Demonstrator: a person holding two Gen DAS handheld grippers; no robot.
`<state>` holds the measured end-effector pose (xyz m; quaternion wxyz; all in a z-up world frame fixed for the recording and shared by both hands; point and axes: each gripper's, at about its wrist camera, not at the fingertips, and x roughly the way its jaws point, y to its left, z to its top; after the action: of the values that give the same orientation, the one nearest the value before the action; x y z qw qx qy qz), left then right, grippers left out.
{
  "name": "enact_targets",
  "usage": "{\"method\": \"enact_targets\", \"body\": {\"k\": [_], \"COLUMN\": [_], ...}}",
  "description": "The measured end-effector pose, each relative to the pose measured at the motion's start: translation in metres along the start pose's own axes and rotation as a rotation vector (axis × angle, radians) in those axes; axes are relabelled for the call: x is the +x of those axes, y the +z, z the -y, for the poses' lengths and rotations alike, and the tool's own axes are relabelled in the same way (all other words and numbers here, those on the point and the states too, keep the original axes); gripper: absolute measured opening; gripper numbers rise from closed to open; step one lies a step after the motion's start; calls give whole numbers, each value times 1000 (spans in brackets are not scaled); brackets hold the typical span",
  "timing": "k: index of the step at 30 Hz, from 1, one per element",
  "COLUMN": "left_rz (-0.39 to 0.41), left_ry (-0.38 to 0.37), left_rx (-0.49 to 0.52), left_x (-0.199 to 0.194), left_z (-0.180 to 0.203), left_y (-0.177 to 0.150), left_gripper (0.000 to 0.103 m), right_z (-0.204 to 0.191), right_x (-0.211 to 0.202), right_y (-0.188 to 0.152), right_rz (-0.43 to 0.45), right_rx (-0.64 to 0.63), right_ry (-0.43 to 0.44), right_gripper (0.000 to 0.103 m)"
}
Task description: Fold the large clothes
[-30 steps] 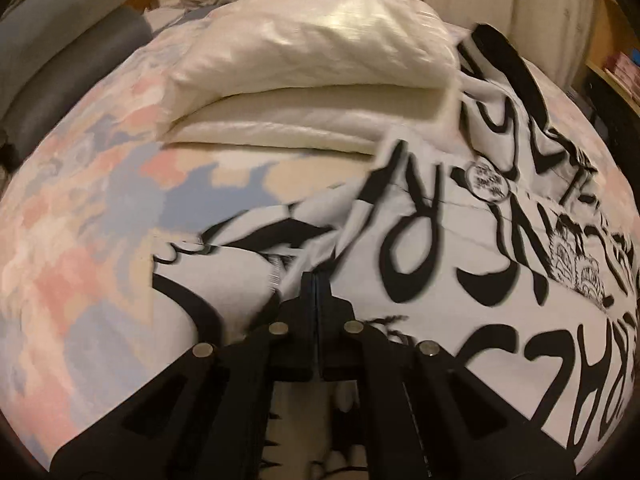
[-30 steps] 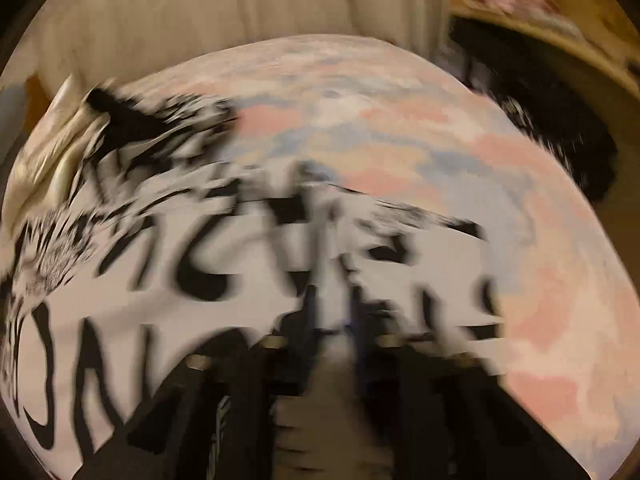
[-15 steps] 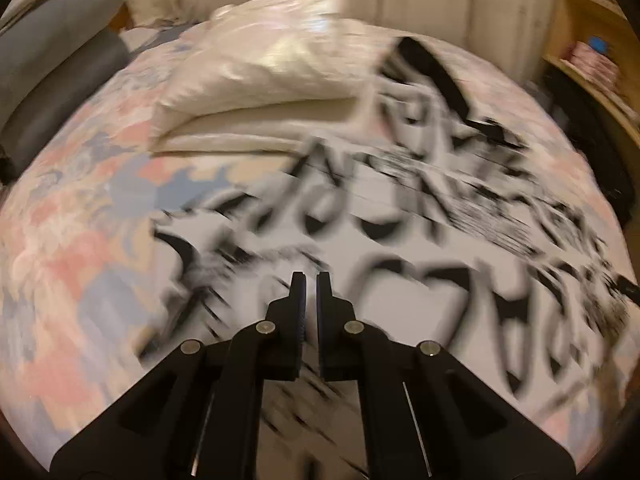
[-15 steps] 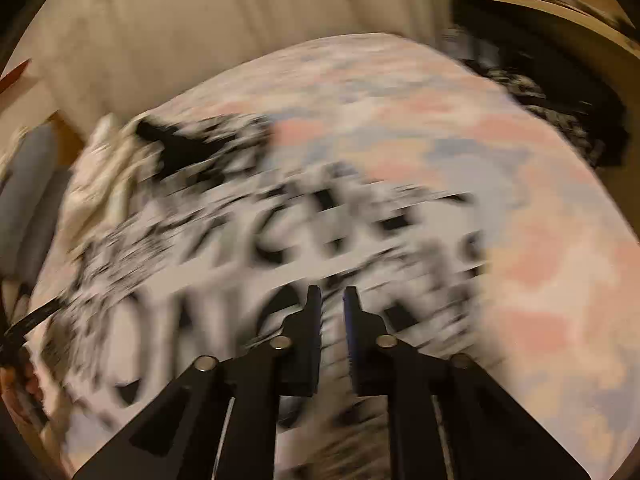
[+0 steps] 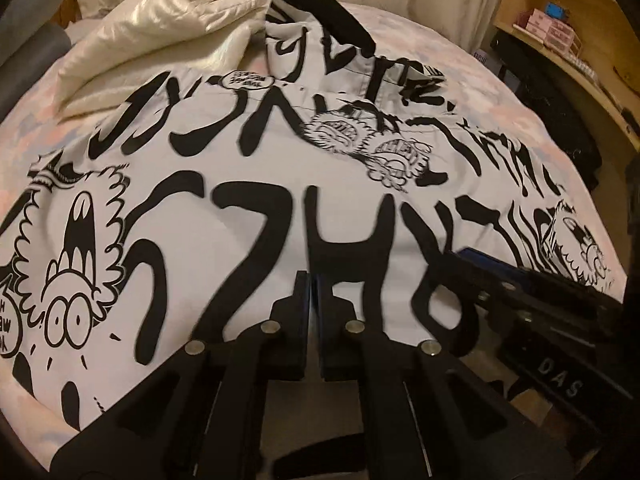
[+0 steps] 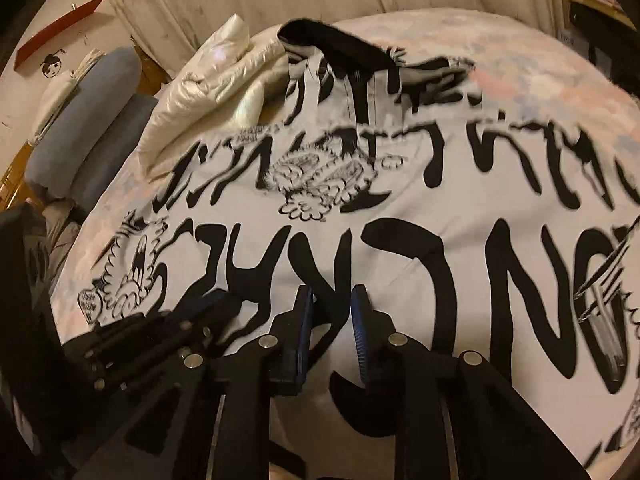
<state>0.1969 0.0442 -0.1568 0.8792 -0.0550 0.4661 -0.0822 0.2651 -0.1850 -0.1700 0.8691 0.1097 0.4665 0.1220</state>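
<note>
Garment: a large white garment [image 5: 280,184] printed with bold black lettering and cartoon faces, spread flat over the middle of both views; its black-trimmed end [image 5: 324,12] lies at the upper centre.
Bed: pastel pink-and-blue bedspread [image 5: 500,92] under the garment, showing at its upper right and left edges.
Left gripper: left gripper [image 5: 311,284] at lower centre of its own view, jaws closed together with nothing seen between them, tips over the garment's near part.
Right gripper: right gripper [image 6: 330,300] at lower centre of its own view, jaws opening, a narrow gap with no cloth caught in it; blue pads [image 6: 360,332] visible.
Neighbours: shiny cream puffer jacket [image 5: 160,28], folded, upper left, touching the garment's far edge.
Surroundings: grey cushions [image 6: 88,120] far left; wooden shelf [image 5: 568,40] upper right.
</note>
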Motion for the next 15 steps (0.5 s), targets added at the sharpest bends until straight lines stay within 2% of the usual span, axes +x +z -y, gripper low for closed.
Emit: {"method": "enact_targets", "body": {"k": [2, 5, 6, 7, 8, 9, 11, 12, 15], "left_rz": [-14, -21, -18, -13, -3, 6, 20, 28, 41], "left_ry": [38, 35, 45, 53, 59, 86, 143, 145, 117], "left_rx": [-36, -120, -149, -167, -193, -220, -256, -281, -312], "left_x": [-2, -10, -16, -20, -27, -34, -44, -50, -64], "left_z": [-17, -56, -71, -81, -95, -109, -131, -143, -165], "left_y": [-1, -4, -7, -9, -13, -16, -21, -25, -31], "left_gripper": [2, 2, 2, 2, 2, 2, 2, 2, 2], "right_z": [8, 30, 38, 47, 59, 73, 104, 115, 152], "right_x": [-2, -19, -22, -28, -34, -41, -59, -67, -97], "right_y": [-7, -17, -18, -22, -27, -34, -48, -53, -65], "right_rz": [7, 25, 28, 29, 24, 23, 29, 40, 76], "right_rx": [-13, -9, -3, 2, 10, 25, 95, 122, 207], "right_ry": [7, -18, -42, -107, -192, -228, -232, -237, -342], "right_gripper": [15, 13, 13, 14, 19, 19, 19, 19, 19]}}
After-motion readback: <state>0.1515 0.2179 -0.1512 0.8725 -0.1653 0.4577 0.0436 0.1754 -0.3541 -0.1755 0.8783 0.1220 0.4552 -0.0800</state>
